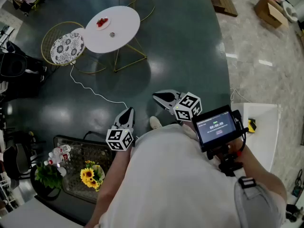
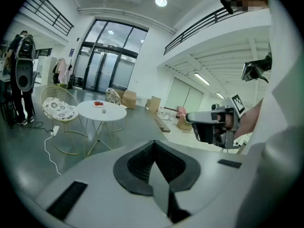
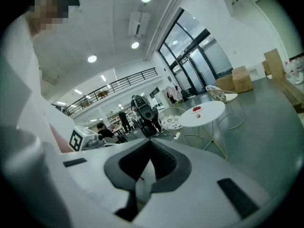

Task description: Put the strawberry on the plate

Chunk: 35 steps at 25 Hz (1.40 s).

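Red strawberries [image 1: 102,22] (a small cluster) lie on the white table [image 1: 124,19].

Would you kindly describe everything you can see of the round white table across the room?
The round white table has a smooth, flat white top on thin gold-coloured wire legs. It stands upright on the dark glossy floor. On the top sit a small white plate holding red pieces, and beside it a small object too tiny to identify. A gold wire chair with a patterned cushion stands close against one side.
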{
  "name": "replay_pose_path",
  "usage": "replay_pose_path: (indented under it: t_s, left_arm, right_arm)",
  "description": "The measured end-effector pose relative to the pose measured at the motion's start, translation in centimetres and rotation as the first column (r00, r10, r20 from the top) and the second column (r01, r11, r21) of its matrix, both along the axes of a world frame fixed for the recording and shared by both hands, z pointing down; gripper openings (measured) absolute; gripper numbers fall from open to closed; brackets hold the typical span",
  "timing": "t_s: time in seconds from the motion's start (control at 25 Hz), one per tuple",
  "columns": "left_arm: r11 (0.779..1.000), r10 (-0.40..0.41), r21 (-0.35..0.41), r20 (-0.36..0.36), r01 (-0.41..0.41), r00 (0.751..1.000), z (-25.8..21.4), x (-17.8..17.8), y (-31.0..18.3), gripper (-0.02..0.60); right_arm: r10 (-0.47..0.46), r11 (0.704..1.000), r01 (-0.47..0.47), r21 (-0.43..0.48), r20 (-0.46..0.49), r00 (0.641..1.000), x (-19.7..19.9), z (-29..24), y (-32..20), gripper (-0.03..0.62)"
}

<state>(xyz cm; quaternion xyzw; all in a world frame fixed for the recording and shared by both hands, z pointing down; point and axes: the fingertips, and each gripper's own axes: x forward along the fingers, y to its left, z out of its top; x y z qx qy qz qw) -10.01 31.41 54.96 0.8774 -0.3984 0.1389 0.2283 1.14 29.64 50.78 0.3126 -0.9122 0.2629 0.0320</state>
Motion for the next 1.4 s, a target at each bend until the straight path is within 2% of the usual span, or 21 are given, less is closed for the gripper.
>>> replay_pose_path:
  t_s: [0.16,0.36,0.56,0.8,1.12,1.4]
  left_arm:
    - [1.000,-0.003,-0.018,-0.008,0.003,1.000,0.1,1.6,1.3,0.006]
    - [1.000,-0.012,-0.009,-0.009,0.012,1.000,-2.1,4.9,3.7,0.006]
    - [0.998,-0.060,-0.036,0.014,0.060,0.998,-1.7,5.2,5.1,0.006]
    - [0.995,-0.090,-0.029,0.036,0.091,0.995,-1.8,5.7,6.3,0.006]
    - [0.994,-0.102,-0.021,0.044,0.103,0.994,-2.3,8.1,7.3,0.006]
    - [0.994,-0.108,-0.026,0.043,0.109,0.993,-1.8,8.5,7.8,0.006]
  right_arm:
    - [0.035,0.999,-0.034,-0.022,0.018,0.999,2.3,0.3,1.9,0.006]
    - [0.048,0.999,-0.047,-0.010,0.024,0.999,6.1,-1.4,4.2,0.006]
    - [0.017,1.000,-0.017,0.009,0.001,1.000,6.8,-1.7,5.4,0.006]
    - [0.005,1.000,-0.005,0.010,0.002,1.000,7.7,-1.3,6.3,0.006]
    - [0.006,1.000,-0.007,0.022,0.018,1.000,10.4,-2.2,7.0,0.006]
    - [-0.035,0.998,0.034,0.046,0.015,0.999,9.9,-1.9,7.8,0.006]
